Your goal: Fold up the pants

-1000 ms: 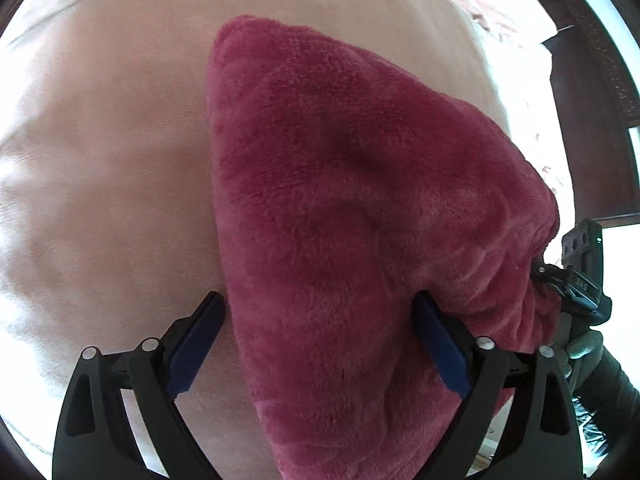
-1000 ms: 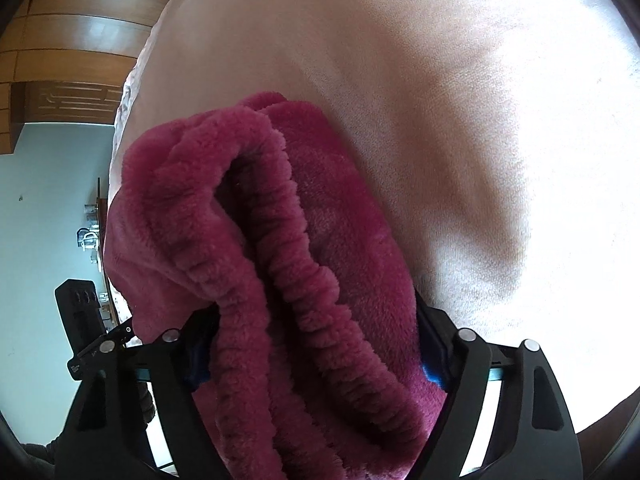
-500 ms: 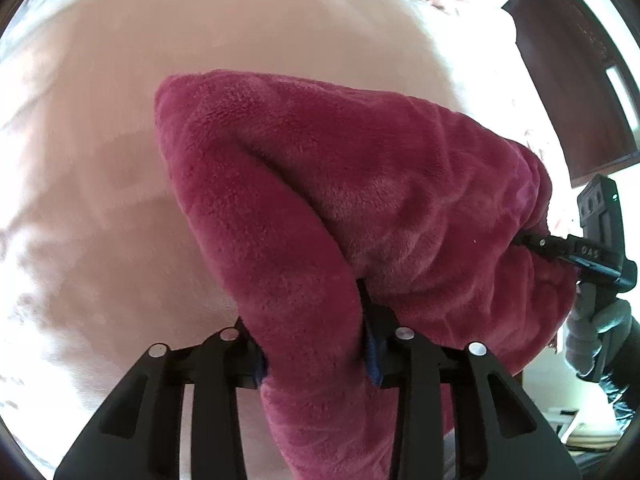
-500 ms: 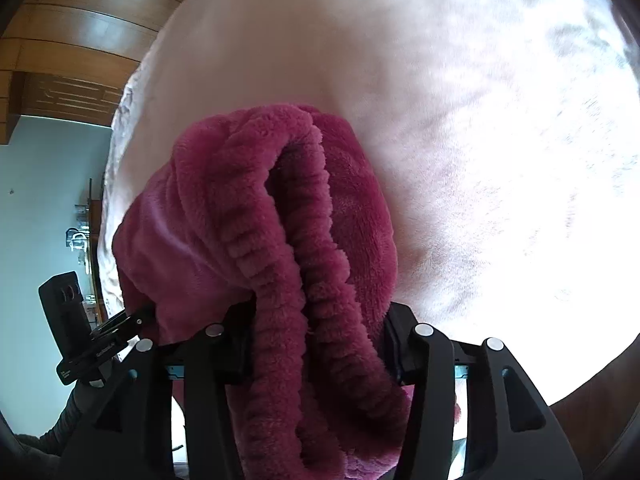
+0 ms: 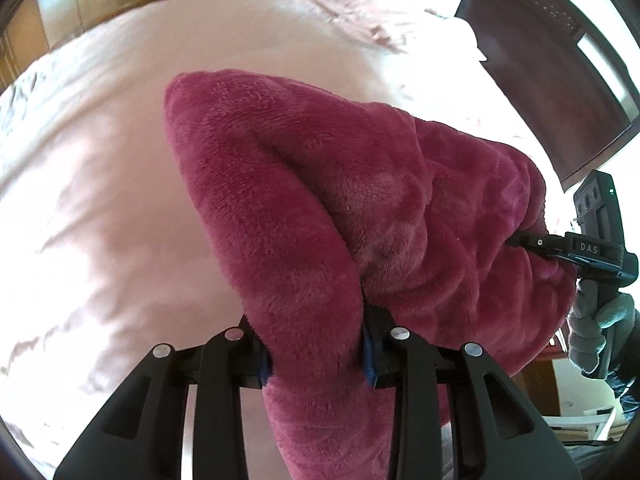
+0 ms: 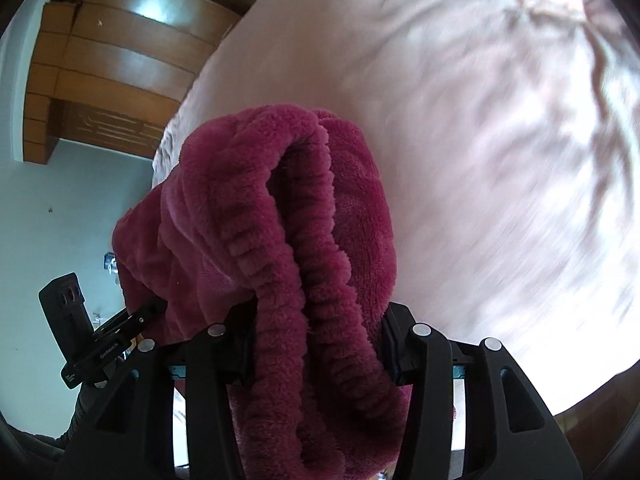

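Two black two-finger grippers clamped on one pair of fuzzy magenta fleece pants (image 5: 304,208), held up in the air above a pale pink bedspread (image 5: 100,160). Left gripper (image 5: 318,350) pinched tight on a thick rolled fold of the plush fabric, fingers nearly together with fleece bulging out both sides. Right gripper (image 6: 316,340) squeezed on the ribbed, gathered elastic waistband (image 6: 304,248), chunky ridges looping up and over between the fingers. Soft, deep pile all over, slumped into a rounded hump with a deep crease down the middle.

Compared with a second ago: left fingers back then wide apart and straddling the cloth, now shut on it; right ones closer together too. Pants lifted higher off the bedspread, with more of the room showing round the edges.

Around it: dark wooden headboard (image 5: 560,60) at the far right edge of the bed, glossy brown wood wardrobe panels (image 6: 104,68) past the left edge, pale blue wall (image 6: 60,220) below that. Grey-gloved hand (image 5: 600,332) gripping the right handle. Bundle of fleece blocking most of the bedspread straight ahead in both views.
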`<state>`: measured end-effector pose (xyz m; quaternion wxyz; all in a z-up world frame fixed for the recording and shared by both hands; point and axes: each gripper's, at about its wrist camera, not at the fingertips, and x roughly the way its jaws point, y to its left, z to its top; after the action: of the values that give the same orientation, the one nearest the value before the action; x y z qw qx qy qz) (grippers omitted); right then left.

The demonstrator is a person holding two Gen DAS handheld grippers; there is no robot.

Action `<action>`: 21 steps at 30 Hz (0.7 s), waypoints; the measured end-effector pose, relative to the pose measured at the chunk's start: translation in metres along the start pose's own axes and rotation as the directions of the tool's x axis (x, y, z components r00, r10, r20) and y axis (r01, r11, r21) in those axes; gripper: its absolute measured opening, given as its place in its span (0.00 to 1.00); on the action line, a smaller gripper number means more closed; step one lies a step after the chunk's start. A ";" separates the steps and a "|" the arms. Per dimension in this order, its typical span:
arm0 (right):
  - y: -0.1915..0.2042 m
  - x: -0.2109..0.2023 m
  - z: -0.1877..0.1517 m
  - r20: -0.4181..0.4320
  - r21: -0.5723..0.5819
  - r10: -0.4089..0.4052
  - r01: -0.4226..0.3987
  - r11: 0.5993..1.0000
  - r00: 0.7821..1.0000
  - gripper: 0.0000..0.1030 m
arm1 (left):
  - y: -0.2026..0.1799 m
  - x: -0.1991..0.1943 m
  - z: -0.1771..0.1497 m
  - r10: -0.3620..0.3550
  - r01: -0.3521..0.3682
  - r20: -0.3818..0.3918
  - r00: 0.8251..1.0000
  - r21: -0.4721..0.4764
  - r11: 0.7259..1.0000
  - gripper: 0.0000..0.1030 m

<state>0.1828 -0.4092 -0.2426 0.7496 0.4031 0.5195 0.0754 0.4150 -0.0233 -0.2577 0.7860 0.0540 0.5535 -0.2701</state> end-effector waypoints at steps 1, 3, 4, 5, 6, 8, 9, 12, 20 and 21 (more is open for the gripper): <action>-0.010 -0.012 0.013 0.017 -0.001 0.001 -0.001 1.000 1.000 0.47 | -0.013 0.004 0.009 0.004 -0.004 0.006 1.000 0.009 1.000 0.31; -0.029 -0.033 0.035 0.046 0.001 -0.003 0.003 1.000 0.999 0.47 | -0.048 0.018 0.035 0.011 -0.012 0.016 1.000 0.038 0.999 0.32; -0.036 -0.041 0.043 0.057 0.002 -0.006 0.006 1.000 0.998 0.47 | -0.060 0.023 0.044 0.011 -0.012 0.020 1.000 0.048 0.999 0.32; -0.048 -0.052 0.052 0.071 0.006 -0.010 0.010 1.000 0.997 0.47 | -0.071 0.029 0.054 0.007 -0.009 0.024 1.000 0.058 0.998 0.32; -0.058 -0.061 0.059 0.084 0.010 -0.015 0.014 1.000 0.996 0.47 | -0.082 0.036 0.063 0.002 -0.004 0.029 1.000 0.071 0.997 0.32; -0.078 -0.081 0.077 0.115 0.021 -0.032 0.030 0.999 0.993 0.47 | -0.105 0.048 0.083 -0.007 0.004 0.034 0.999 0.096 0.995 0.32; -0.088 -0.088 0.084 0.127 0.028 -0.040 0.037 0.999 0.991 0.47 | -0.119 0.057 0.095 -0.011 0.008 0.034 0.999 0.112 0.994 0.32; -0.119 -0.109 0.107 0.163 0.055 -0.072 0.064 0.996 0.984 0.47 | -0.143 0.083 0.123 -0.019 0.015 0.023 1.000 0.151 0.988 0.32; -0.173 -0.096 0.142 0.161 0.134 -0.162 0.141 0.981 0.974 0.47 | -0.174 0.172 0.175 -0.031 0.043 -0.069 0.997 0.182 0.982 0.32; -0.177 -0.092 0.145 0.153 0.139 -0.172 0.151 0.979 0.973 0.47 | -0.170 0.182 0.176 -0.025 0.039 -0.079 0.997 0.180 0.983 0.32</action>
<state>0.2095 -0.6522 -0.2782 0.7666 0.4109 0.4908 -0.0522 0.5247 -0.3014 -0.3173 0.7515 0.1269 0.5571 -0.3298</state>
